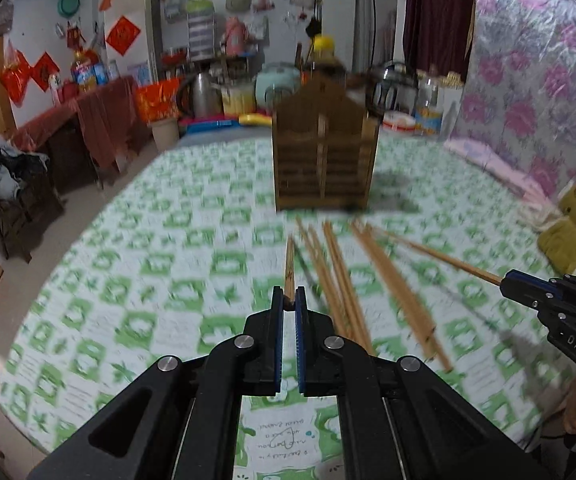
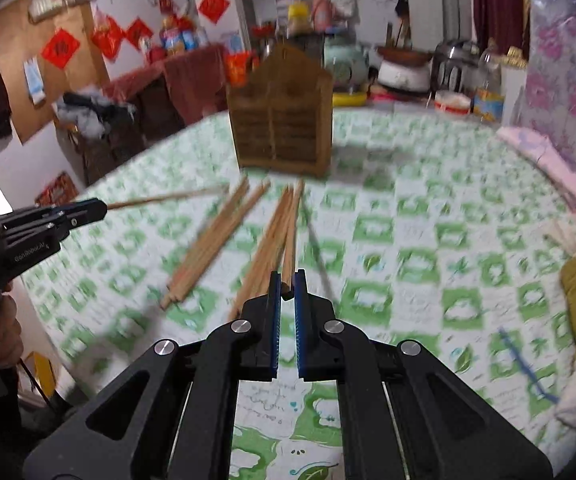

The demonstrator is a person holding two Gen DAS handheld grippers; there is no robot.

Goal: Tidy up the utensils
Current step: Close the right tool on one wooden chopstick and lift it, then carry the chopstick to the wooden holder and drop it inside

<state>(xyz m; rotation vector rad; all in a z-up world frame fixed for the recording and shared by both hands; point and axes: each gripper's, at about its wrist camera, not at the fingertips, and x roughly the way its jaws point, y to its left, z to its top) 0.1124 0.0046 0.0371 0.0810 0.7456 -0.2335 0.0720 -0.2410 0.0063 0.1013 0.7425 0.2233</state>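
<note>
My left gripper (image 1: 289, 300) was clamped on one chopstick (image 1: 289, 270), my right gripper (image 2: 288, 284) on another chopstick (image 2: 289, 252). Loose chopsticks (image 1: 368, 280) lay on the green-checked tablecloth (image 1: 167, 240) in front of the wooden holder (image 1: 324, 148) (both views blurred).

Round table (image 1: 135, 240) in front of me, green-and-white patterned cloth. White wall (image 1: 39, 20) behind with red paper diamonds (image 1: 123, 35). Side table under a dark red cloth (image 1: 99, 120). Maroon curtain (image 1: 436, 12) right, floral sheet (image 1: 536, 60) beside it. Pale floor (image 1: 87, 204).
</note>
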